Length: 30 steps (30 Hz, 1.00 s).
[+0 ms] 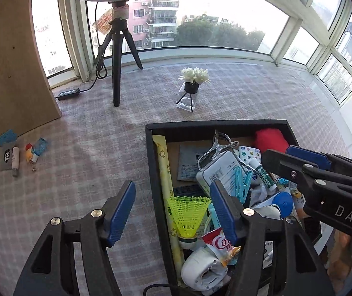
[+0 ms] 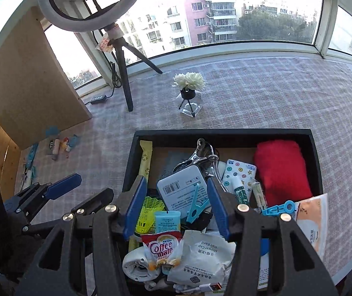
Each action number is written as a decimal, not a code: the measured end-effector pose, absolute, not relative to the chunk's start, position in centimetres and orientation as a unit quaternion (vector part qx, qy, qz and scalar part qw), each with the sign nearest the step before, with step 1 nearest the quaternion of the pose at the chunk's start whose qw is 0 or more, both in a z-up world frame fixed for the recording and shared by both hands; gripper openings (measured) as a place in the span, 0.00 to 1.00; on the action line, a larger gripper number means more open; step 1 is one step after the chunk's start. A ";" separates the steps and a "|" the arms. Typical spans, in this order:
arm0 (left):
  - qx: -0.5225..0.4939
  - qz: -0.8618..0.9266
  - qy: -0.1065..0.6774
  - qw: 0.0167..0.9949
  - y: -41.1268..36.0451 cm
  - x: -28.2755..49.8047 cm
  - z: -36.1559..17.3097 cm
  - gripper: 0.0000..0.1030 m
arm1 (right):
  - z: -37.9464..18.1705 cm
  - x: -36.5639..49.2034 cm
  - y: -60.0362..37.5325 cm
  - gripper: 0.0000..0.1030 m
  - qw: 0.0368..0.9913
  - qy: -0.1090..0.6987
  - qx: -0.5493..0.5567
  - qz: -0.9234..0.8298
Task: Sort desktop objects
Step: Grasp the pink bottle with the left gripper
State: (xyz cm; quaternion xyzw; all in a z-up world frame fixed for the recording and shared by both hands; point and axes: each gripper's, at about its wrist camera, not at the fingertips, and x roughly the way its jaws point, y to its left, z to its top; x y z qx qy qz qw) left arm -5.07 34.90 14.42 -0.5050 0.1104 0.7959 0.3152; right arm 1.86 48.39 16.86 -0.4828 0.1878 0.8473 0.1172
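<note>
The black box (image 2: 225, 133) stands on the checked bench (image 2: 287, 91), already crowded with sorted items: a red cloth (image 2: 282, 170) at its far right, a white tin (image 2: 183, 190), a yellow shuttlecock (image 1: 188, 212), a Coffee-mate sachet (image 2: 162, 249). Both tools hang above it empty. The right hand-held gripper (image 2: 173, 207) is spread, nothing between its blue pads, over the box's near half. The left hand-held gripper (image 1: 173, 212) is likewise spread and empty, straddling the box's left wall.

Judgement: the next pick lies with the loose items (image 1: 25, 153) left on the bench by the wooden board (image 1: 10, 74). The left tool is the nearer; it should travel clear of the box rim, descend steeply and take one item at a time.

The left wrist view shows those leftovers clearly, including a small tube (image 1: 15, 160); the right wrist view shows them small. Only the right view shows an orange-and-white sachet (image 2: 311, 222) over the box's right edge.
</note>
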 end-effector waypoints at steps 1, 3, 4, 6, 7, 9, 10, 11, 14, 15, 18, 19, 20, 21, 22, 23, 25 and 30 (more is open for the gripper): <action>-0.507 0.800 0.106 0.304 33.7 -5.9 14.2 0.57 | 17.0 0.9 47.5 0.49 0.105 0.184 -0.485 0.848; -0.513 0.807 0.095 0.278 30.9 -7.9 13.7 0.54 | 17.3 -1.4 45.6 0.49 0.077 0.178 -0.491 0.849; -0.517 0.809 0.089 0.265 29.4 -8.9 13.4 0.52 | 17.4 -2.4 44.5 0.49 0.064 0.174 -0.494 0.850; -0.529 0.812 0.070 0.235 26.2 -11.3 12.6 0.46 | 17.4 -4.8 42.3 0.49 0.039 0.163 -0.500 0.849; -0.535 0.814 0.060 0.220 24.5 -12.5 12.1 0.45 | 17.3 -6.1 41.2 0.48 0.029 0.157 -0.503 0.849; -0.544 0.817 0.042 0.188 21.2 -15.0 11.4 0.40 | 16.9 -8.5 39.1 0.46 0.019 0.144 -0.511 0.847; -0.546 0.819 0.034 0.174 19.7 -16.2 11.0 0.39 | 16.6 -9.7 38.1 0.40 0.009 0.141 -0.516 0.845; -0.548 0.820 0.026 0.163 18.4 -17.2 10.7 0.38 | 16.1 -10.9 37.2 0.33 0.001 0.143 -0.523 0.840; -0.555 0.821 0.007 0.131 14.9 -20.4 9.4 0.38 | 14.1 -14.6 34.7 0.29 -0.018 0.152 -0.545 0.824; -0.558 0.821 0.001 0.124 13.9 -21.4 9.0 0.38 | 13.3 -15.7 33.9 0.29 -0.023 0.154 -0.552 0.819; -0.568 0.816 -0.011 0.108 11.9 -23.8 7.5 0.33 | 11.3 -18.8 31.7 0.29 -0.032 0.159 -0.568 0.807; -0.570 0.815 -0.012 0.106 11.6 -24.4 7.0 0.32 | 10.6 -19.8 31.0 0.29 -0.033 0.160 -0.573 0.803; -0.572 0.813 -0.014 0.105 11.3 -24.9 6.6 0.30 | 9.9 -20.7 30.4 0.29 -0.032 0.162 -0.578 0.799; -0.576 0.811 -0.017 0.107 11.1 -25.4 6.1 0.28 | 9.2 -21.6 29.9 0.29 -0.029 0.162 -0.583 0.795; -0.579 0.807 -0.015 0.113 11.1 -25.8 5.7 0.27 | 8.5 -22.4 29.4 0.29 -0.029 0.165 -0.588 0.791; -0.581 0.806 -0.016 0.114 11.1 -26.2 5.3 0.25 | 7.8 -23.2 29.1 0.29 -0.028 0.170 -0.594 0.786; -0.583 0.805 -0.014 0.115 11.3 -26.8 4.7 0.24 | 6.6 -24.5 28.6 0.29 -0.024 0.182 -0.604 0.776; -0.584 0.803 -0.004 0.121 12.1 -27.8 3.5 0.22 | 4.5 -26.2 28.5 0.29 -0.002 0.196 -0.617 0.762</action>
